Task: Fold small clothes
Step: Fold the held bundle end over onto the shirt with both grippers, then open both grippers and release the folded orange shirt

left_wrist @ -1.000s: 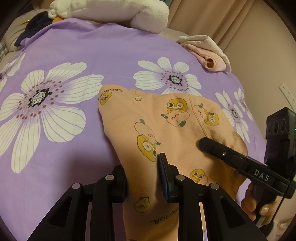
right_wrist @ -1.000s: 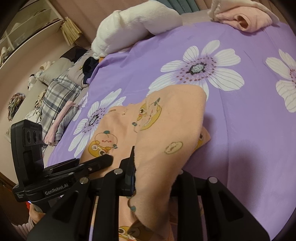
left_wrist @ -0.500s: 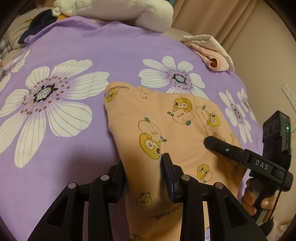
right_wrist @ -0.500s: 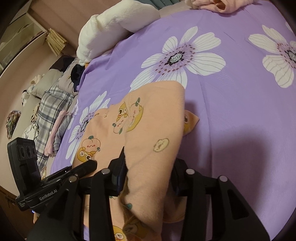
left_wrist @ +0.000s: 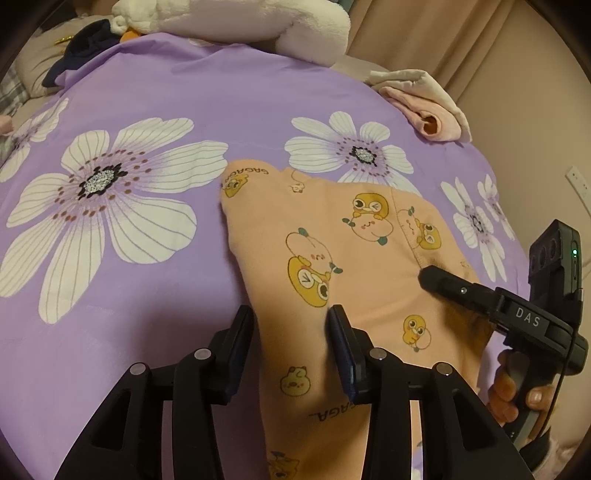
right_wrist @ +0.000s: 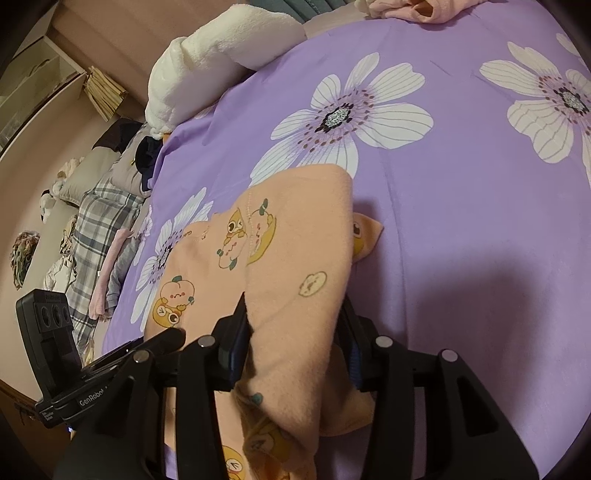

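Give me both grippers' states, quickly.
Left gripper: opening, jaws around the peach cartoon-print garment.
Right gripper: opening, the garment's fold between its jaws.

Home bedroom; bed under purple flowered sheet [left_wrist: 184, 81]; white plush blanket [right_wrist: 221, 55] at far edge; plaid bedding [right_wrist: 99, 214] alongside; curtains [left_wrist: 399, 33]; wall socket [left_wrist: 578, 182].

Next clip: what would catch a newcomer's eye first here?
A peach garment printed with yellow cartoon animals lies on a purple sheet with big white flowers. The left gripper and right gripper each straddle a fold of it; their jaws have just been opening. A pink folded cloth sits near the far edge.
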{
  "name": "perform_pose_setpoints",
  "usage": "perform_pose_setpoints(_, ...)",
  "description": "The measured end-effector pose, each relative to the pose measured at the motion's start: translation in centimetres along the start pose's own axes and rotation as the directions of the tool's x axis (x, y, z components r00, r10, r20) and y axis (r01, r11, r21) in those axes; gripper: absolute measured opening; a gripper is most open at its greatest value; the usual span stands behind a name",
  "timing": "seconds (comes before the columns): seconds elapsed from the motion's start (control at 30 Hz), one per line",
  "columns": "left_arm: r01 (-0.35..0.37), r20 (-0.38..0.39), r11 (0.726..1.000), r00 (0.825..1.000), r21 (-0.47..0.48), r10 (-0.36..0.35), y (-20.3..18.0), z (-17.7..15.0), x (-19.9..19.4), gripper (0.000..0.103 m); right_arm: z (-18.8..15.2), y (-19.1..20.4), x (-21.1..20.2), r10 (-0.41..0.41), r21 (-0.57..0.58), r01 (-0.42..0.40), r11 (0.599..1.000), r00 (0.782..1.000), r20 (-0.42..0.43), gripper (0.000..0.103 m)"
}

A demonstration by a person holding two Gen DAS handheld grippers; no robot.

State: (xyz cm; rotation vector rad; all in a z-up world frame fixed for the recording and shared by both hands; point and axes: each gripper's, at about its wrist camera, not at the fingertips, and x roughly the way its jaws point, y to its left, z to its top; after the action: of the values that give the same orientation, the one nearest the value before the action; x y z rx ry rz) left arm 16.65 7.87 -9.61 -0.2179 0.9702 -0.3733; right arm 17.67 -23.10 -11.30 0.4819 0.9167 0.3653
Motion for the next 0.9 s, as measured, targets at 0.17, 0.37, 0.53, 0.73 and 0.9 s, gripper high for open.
perform_pose_setpoints(0.17, -0.008, 0.0, 1.0, 1.0, 0.002, 0.008, 0.0, -0.3, -0.3, 0.04, 0.0, -0.1, -0.3, -0.004, 0.007, 0.004, 1.0, 1.0, 0.001, 0.045)
perform_pose_setpoints(0.37, -0.017, -0.001, 1.0, 1.0, 0.006, 0.017, -0.1, -0.5, -0.6, 0.04, -0.2, -0.2, -0.5, -0.017, 0.013, 0.017, 1.0, 1.0, 0.003, 0.045)
perform_pose_setpoints(0.53, -0.022, 0.001, 1.0, 1.0, 0.007, 0.022, -0.1, -0.8, -0.7, 0.04, -0.3, -0.3, -0.7, -0.028, 0.018, 0.028, 0.999, 1.0, 0.005, 0.045)
perform_pose_setpoints(0.73, -0.03, 0.002, 1.0, 1.0, 0.006, 0.03, -0.1, -1.2, -1.0, 0.041, -0.4, -0.3, -1.0, -0.043, 0.019, 0.043, 0.999, 0.999, 0.011, 0.047)
perform_pose_setpoints(0.9, -0.035, 0.003, 0.999, 0.999, 0.005, 0.035, 0.0, -1.4, -1.3, 0.041, -0.6, -0.7, -1.4, -0.052, 0.027, 0.051, 0.998, 0.999, 0.014, 0.047)
